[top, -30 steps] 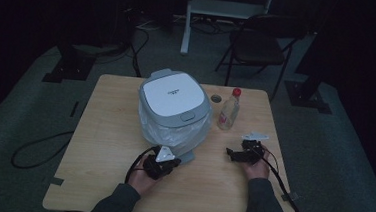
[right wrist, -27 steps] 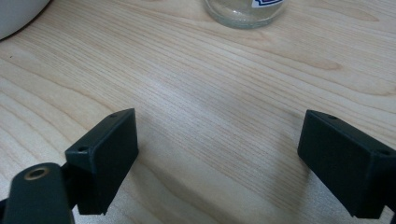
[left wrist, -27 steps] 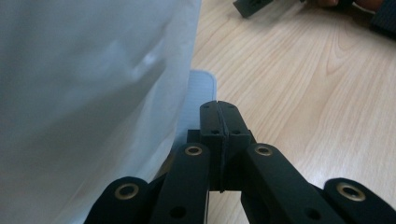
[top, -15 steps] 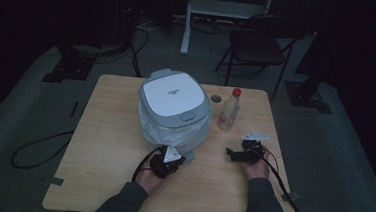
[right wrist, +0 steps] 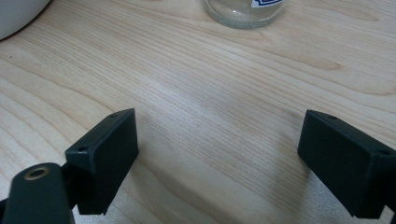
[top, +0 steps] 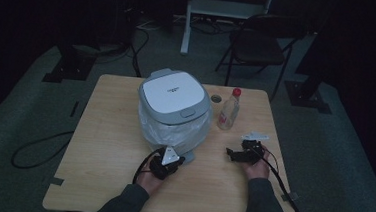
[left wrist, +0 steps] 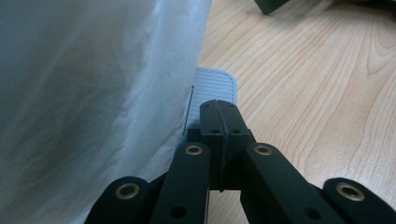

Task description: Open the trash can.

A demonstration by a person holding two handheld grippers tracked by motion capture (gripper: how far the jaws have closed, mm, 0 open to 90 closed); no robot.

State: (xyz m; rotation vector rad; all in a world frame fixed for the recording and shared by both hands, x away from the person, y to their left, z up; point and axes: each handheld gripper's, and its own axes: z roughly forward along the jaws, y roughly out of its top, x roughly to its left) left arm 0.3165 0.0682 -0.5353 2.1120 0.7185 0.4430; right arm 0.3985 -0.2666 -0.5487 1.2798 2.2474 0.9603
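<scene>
A grey pedal bin (top: pixel 175 102) with a white lid stands mid-table, and its white plastic liner (left wrist: pixel 93 93) bulges out beside my left gripper. My left gripper (top: pixel 179 159) (left wrist: pixel 218 108) is shut with nothing between its jaws. Its tips are over the bin's ribbed grey pedal (left wrist: pixel 212 86) (top: pixel 189 157); I cannot tell whether they touch it. My right gripper (top: pixel 230 154) (right wrist: pixel 217 149) rests low over the wooden table (right wrist: pixel 210 79), open and holding nothing. It points toward the base of a clear bottle (right wrist: pixel 243 11) (top: pixel 229 110) with a red cap.
A small round lid (top: pixel 216 98) lies behind the bottle. A cable trails from each gripper toward the near table edge. A folding chair (top: pixel 255 45) and stand legs are on the dark floor beyond the table.
My left gripper has crept a little forward and right toward the bin's pedal. The right gripper has stayed put.
</scene>
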